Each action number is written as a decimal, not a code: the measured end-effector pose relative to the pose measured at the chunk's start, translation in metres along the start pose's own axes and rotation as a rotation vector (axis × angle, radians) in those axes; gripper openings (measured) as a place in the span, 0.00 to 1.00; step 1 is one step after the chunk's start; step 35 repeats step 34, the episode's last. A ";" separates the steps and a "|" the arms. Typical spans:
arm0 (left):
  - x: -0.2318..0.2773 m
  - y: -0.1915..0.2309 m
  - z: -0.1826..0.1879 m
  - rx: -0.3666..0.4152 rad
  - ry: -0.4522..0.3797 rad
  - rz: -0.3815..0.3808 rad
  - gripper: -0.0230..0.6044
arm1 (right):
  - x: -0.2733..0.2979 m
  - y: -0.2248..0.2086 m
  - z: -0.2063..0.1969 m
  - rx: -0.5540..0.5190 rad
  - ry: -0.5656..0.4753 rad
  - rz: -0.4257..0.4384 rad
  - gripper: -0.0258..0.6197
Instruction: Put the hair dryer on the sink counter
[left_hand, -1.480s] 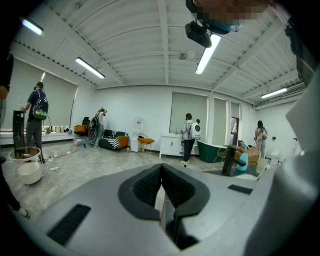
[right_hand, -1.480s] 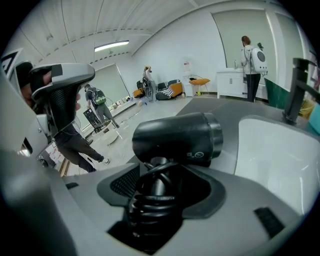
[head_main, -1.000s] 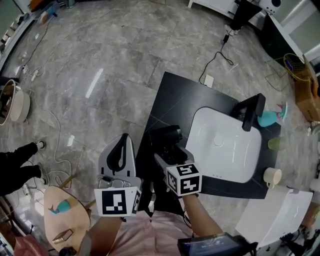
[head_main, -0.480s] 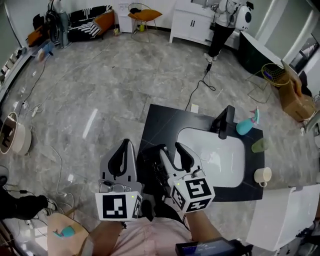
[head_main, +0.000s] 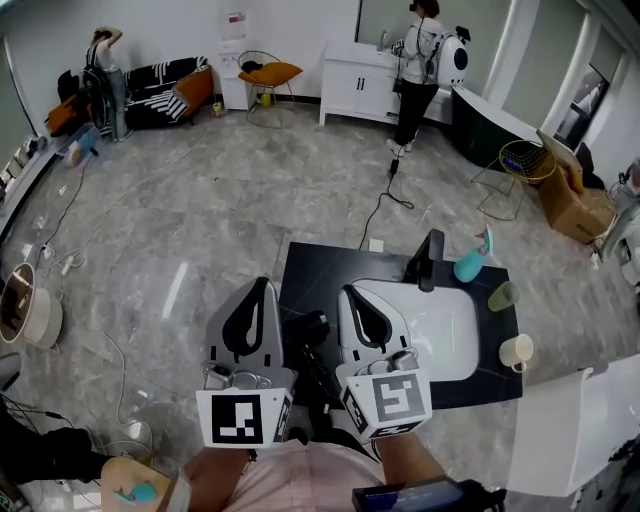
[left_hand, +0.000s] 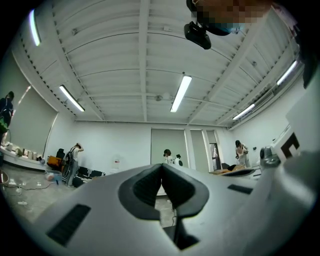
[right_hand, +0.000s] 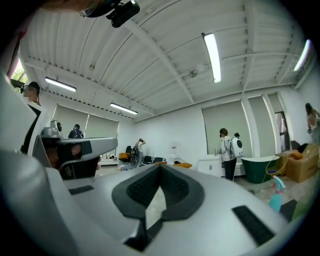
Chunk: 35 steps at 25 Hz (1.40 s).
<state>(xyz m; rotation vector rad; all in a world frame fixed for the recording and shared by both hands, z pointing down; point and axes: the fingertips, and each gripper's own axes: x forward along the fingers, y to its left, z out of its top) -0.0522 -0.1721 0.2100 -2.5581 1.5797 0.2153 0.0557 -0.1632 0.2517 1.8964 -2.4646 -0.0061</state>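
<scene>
Sink counter (head_main: 312, 268): hair dryer (head_main: 307, 329), apparently; left tongs (head_main: 262, 284) together, right tongs (head_main: 350, 291) just closed empty.

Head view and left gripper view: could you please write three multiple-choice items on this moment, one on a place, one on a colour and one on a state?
1. Where does the hair dryer lie?
A. in the basin
B. on the black counter, left of the basin
C. on the floor

2. What colour is the spray bottle beside the faucet?
A. red
B. teal
C. yellow

3. How do the jaws of the left gripper stand?
A. wide apart
B. shut on the hair dryer
C. shut on nothing

Answers:
1 B: the head view shows it on the dark top beside the basin.
2 B: its body is plainly teal.
3 C: in the left gripper view the pads meet, with only the room beyond them.
</scene>
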 end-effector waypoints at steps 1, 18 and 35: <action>0.001 0.000 0.000 -0.001 -0.002 -0.002 0.05 | -0.001 0.000 0.002 -0.007 -0.005 -0.003 0.04; 0.001 -0.008 0.000 -0.019 -0.015 -0.018 0.05 | -0.012 -0.001 0.011 -0.052 -0.037 -0.004 0.04; 0.000 -0.009 -0.001 -0.018 0.001 -0.012 0.05 | -0.010 0.002 0.010 -0.041 -0.025 0.004 0.04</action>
